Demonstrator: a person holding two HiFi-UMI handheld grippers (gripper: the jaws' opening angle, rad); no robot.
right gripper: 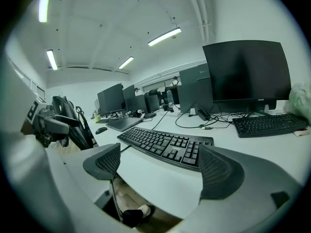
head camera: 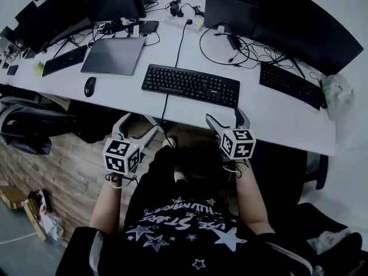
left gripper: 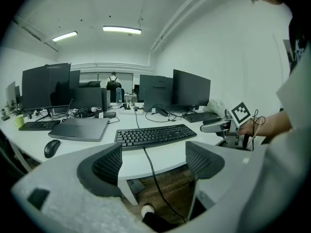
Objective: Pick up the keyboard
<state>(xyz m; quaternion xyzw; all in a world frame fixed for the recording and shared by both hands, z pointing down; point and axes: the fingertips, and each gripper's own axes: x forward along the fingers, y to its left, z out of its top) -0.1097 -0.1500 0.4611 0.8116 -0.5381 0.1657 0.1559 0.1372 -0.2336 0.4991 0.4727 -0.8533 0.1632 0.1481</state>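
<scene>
A black keyboard (head camera: pixel 191 85) lies flat on the white desk (head camera: pixel 270 119), a little back from its front edge. A black cable (head camera: pixel 167 105) runs under it and hangs over that edge. My left gripper (head camera: pixel 138 122) hovers below and in front of the desk edge, level with the keyboard's left end. Its jaws are open and nothing is between them. My right gripper (head camera: pixel 225 117) is at the desk edge in front of the keyboard's right end, also open and empty. The keyboard (left gripper: pixel 155 135) lies ahead of the left gripper (left gripper: pixel 153 164). The same keyboard (right gripper: pixel 165 147) is beyond the right gripper (right gripper: pixel 160 166).
A closed grey laptop (head camera: pixel 113 54) and a black mouse (head camera: pixel 89 86) lie left of the keyboard. A second keyboard (head camera: pixel 290 84) is at the right, a third (head camera: pixel 64 60) at the far left. Monitors (head camera: pixel 230 10) and tangled cables stand behind. A plastic bag (head camera: pixel 336 94) sits at the right end.
</scene>
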